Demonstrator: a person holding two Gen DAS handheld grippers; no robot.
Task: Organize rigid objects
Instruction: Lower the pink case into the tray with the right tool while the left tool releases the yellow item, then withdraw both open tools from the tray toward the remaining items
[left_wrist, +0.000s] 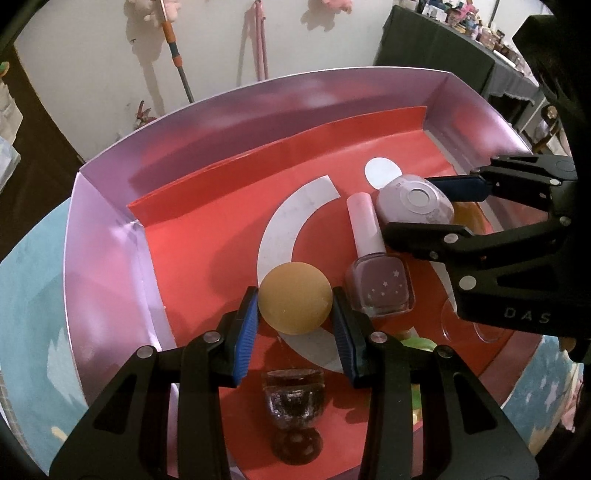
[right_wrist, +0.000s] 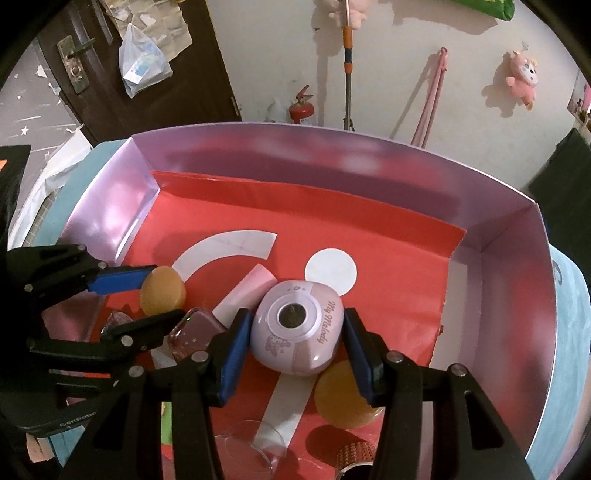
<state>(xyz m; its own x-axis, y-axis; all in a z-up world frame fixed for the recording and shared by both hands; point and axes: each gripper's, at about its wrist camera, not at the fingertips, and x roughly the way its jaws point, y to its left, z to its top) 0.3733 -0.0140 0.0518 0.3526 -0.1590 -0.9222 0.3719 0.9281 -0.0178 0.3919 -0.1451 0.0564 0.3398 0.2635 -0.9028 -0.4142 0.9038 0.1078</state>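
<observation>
inside the pink box (left_wrist: 110, 236), on its red liner, the left gripper (left_wrist: 295, 314) has its blue pads against an amber ball (left_wrist: 294, 298). beside it lies a nail polish bottle (left_wrist: 376, 273). the right gripper (right_wrist: 293, 339) brackets a lilac toy camera (right_wrist: 295, 332), apparently just short of touching it.

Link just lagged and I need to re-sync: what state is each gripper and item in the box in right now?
Left gripper: shut on the amber disc.
Right gripper: open, fingers either side of the My Melody case, gaps visible.
My Melody case: lid closed, lying flat on the red liner.
Nail polish bottle: capped, lying on its side.
Second amber disc: loose on the liner, ungripped.
</observation>
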